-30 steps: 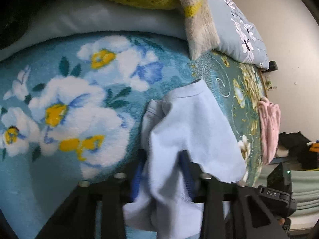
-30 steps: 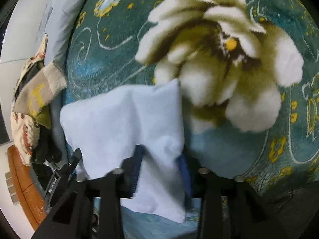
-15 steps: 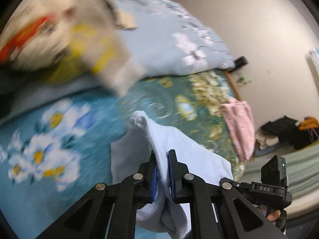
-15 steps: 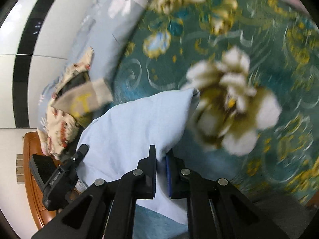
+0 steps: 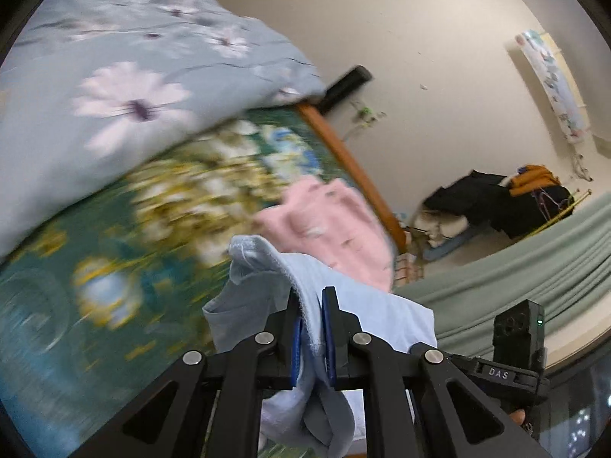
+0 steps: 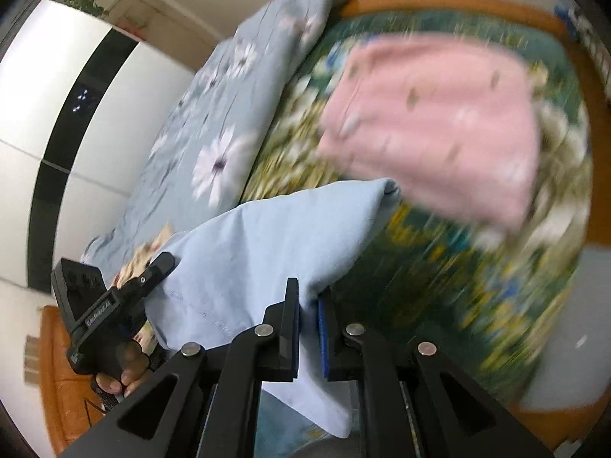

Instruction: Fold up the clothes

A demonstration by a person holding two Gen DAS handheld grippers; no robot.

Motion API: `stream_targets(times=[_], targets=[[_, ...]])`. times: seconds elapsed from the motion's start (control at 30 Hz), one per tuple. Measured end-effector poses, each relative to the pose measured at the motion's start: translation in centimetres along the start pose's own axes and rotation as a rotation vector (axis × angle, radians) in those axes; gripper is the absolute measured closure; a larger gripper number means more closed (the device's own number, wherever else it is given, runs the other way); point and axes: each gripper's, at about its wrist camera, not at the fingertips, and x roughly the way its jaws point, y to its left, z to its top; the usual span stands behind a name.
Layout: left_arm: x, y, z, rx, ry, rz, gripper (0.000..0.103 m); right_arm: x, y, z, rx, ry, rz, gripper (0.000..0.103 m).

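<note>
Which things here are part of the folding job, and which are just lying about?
In the job:
light blue garment, clamped in both the left tongs and right tongs
pink garment, lying on the bed

Lying about:
floral quilt
dark clothes pile on the floor

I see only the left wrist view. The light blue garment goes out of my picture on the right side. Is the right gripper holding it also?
Observer: Yes. The right gripper is shut on the light blue garment, pinching it near one edge.
Operator: Is the pink garment fully on the bed? My view cuts it.
Observer: Its whole outline shows in the right wrist view, though blurred. The pink garment lies on the green floral blanket, close to the wooden bed frame.
Operator: What stands beyond the flowered quilt?
Observer: A white wardrobe with a black stripe stands behind the grey-blue flowered quilt.
</note>
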Motion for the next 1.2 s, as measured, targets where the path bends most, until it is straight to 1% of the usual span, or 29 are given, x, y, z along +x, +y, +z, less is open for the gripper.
stream_targets(times=[0.07, 0.13, 0.2, 0.27, 0.33, 0.37, 0.43, 0.53, 0.6, 0.7, 0.73, 0.77, 0.8, 0.83, 0.87, 0.9, 0.93, 0.97, 1.0, 1.03, 1.07, 1.1, 1.2], targets=[[2.8, -2.2, 1.9, 0.021, 0.007, -0.029, 0.092, -1.8, -1.3, 3.2, -0.005, -0.047, -0.029, 0.095], [5.6, -5.1, 4.3, 0.071, 0.009, -0.052, 0.092, -3.3, -2.7, 5.8, 0.001, -0.098, -0.044, 0.095], [8.1, -7.9, 6.4, 0.125, 0.007, -0.074, 0.092, -4.5, -4.4, 8.1, 0.015, -0.149, -0.048, 0.095], [10.0, -9.8, 8.1, 0.164, 0.004, -0.084, 0.092, -5.3, -6.2, 10.2, 0.038, -0.196, -0.046, 0.095], [12.6, -11.2, 9.6, 0.191, 0.015, -0.068, 0.092, -5.4, -8.5, 11.8, 0.075, -0.234, -0.03, 0.095], [13.9, -11.6, 10.3, 0.201, 0.022, -0.058, 0.092, -4.9, -9.6, 12.2, 0.092, -0.236, -0.033, 0.095], [17.0, -11.6, 10.9, 0.206, 0.054, -0.008, 0.092, -3.8, -11.8, 13.1, 0.128, -0.237, -0.042, 0.095], [20.6, -10.0, 10.2, 0.172, 0.122, 0.035, 0.093, -1.0, -15.6, 13.3, 0.188, -0.197, -0.097, 0.095], [22.2, -8.7, 9.3, 0.158, 0.16, 0.053, 0.093, 0.0, -17.7, 12.6, 0.235, -0.177, -0.104, 0.095], [22.1, -7.3, 8.1, 0.154, 0.175, 0.049, 0.091, 0.9, -19.8, 11.4, 0.267, -0.165, -0.094, 0.095], [21.9, -6.6, 7.9, 0.143, 0.182, 0.033, 0.09, 1.0, -20.0, 11.1, 0.262, -0.167, -0.094, 0.095], [21.4, -5.9, 7.4, 0.122, 0.185, 0.023, 0.084, 1.0, -20.1, 11.0, 0.259, -0.171, -0.09, 0.095], [20.9, -5.1, 7.0, 0.099, 0.186, 0.014, 0.073, 1.0, -20.1, 10.9, 0.256, -0.175, -0.084, 0.095], [20.4, -4.4, 6.5, 0.077, 0.188, 0.005, 0.067, 1.0, -20.1, 10.9, 0.256, -0.179, -0.074, 0.095], [20.1, -3.6, 5.9, 0.054, 0.196, -0.002, 0.058, 0.9, -20.2, 10.9, 0.256, -0.184, -0.065, 0.094], [20.0, -2.9, 5.2, 0.033, 0.212, -0.007, 0.057, 0.8, -20.2, 10.8, 0.259, -0.186, -0.057, 0.092], [20.0, -2.1, 4.4, 0.011, 0.23, -0.012, 0.056, 0.7, -20.4, 10.7, 0.266, -0.186, -0.051, 0.092], [20.2, -1.6, 3.8, -0.012, 0.241, -0.014, 0.053, 0.7, -20.6, 10.6, 0.273, -0.186, -0.044, 0.091], [20.4, -1.1, 3.1, -0.036, 0.25, -0.016, 0.049, 0.6, -20.8, 10.5, 0.28, -0.186, -0.042, 0.084], [20.6, -0.5, 2.5, -0.06, 0.26, -0.018, 0.048, 0.6, -21.0, 10.4, 0.288, -0.188, -0.051, 0.078], [20.8, 0.0, 1.9, -0.084, 0.27, -0.019, 0.047, 0.6, -21.2, 10.3, 0.297, -0.19, -0.058, 0.068], [21.0, 0.6, 1.2, -0.107, 0.28, -0.021, 0.047, 0.7, -21.5, 10.2, 0.311, -0.191, -0.054, 0.066], [21.6, 0.9, 0.2, -0.171, 0.297, -0.065, 0.048, 1.3, -22.1, 9.7, 0.36, -0.19, -0.005, 0.066]])
